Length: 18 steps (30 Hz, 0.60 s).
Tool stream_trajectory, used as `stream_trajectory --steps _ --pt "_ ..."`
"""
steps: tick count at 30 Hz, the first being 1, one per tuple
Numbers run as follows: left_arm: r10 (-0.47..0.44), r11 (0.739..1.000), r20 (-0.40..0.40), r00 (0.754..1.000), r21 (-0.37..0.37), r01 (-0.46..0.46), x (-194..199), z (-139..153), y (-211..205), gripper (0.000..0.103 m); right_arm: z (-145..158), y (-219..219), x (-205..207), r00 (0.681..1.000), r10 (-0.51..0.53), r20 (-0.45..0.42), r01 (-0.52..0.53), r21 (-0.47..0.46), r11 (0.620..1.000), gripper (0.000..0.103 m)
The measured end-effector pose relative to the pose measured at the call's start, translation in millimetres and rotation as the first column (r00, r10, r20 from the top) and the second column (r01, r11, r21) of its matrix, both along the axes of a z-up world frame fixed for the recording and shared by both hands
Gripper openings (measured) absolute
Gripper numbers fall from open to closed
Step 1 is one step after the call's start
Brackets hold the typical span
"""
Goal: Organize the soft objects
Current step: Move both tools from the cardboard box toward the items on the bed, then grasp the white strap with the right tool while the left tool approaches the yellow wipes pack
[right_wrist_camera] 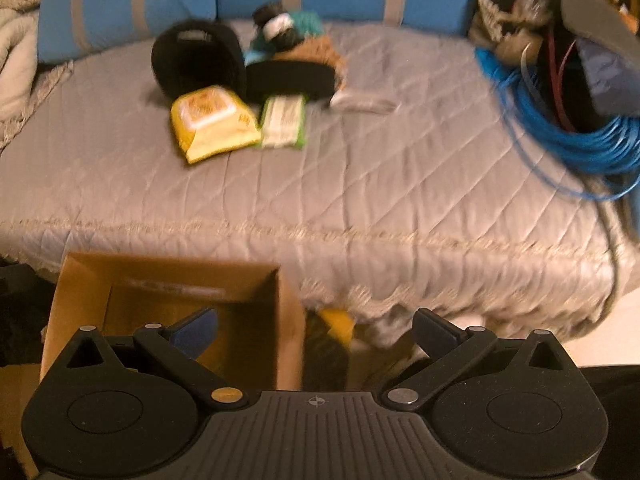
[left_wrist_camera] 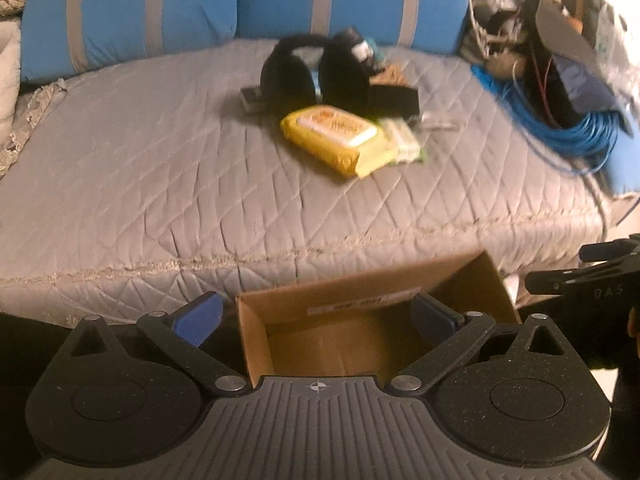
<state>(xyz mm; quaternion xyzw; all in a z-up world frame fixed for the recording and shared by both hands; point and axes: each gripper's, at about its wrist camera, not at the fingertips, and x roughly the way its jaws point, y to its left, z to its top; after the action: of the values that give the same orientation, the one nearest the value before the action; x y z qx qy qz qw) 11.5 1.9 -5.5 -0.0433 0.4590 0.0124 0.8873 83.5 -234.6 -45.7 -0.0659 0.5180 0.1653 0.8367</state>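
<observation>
My left claw (left_wrist_camera: 318, 316) hung wide apart and empty at the bottom of its frame, over the open cardboard box (left_wrist_camera: 372, 332) standing against the bed (left_wrist_camera: 160, 168). Above centre, on the grey quilt, lay the black earmuffs (left_wrist_camera: 312, 72), with the yellow wipes pack (left_wrist_camera: 336, 138) in front of them and a smaller green pack (left_wrist_camera: 406, 144) touching its right side. My right claw (right_wrist_camera: 316, 334) also gaped empty, right of the box.
</observation>
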Motion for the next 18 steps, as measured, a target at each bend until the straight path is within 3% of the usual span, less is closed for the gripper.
stream_trajectory --steps 8,18 --pt "-0.032 0.999 -0.114 0.993 0.007 0.033 11.3 -21.6 2.6 0.102 -21.8 23.2 4.2 0.992 0.058 -0.108 -0.062 -0.030 0.998 0.103" --pt "-0.039 0.999 -0.142 0.989 -0.005 0.039 36.6 -26.3 5.6 0.102 -25.5 22.5 34.1 0.996 0.050 -0.068 -0.054 -0.064 0.996 0.103"
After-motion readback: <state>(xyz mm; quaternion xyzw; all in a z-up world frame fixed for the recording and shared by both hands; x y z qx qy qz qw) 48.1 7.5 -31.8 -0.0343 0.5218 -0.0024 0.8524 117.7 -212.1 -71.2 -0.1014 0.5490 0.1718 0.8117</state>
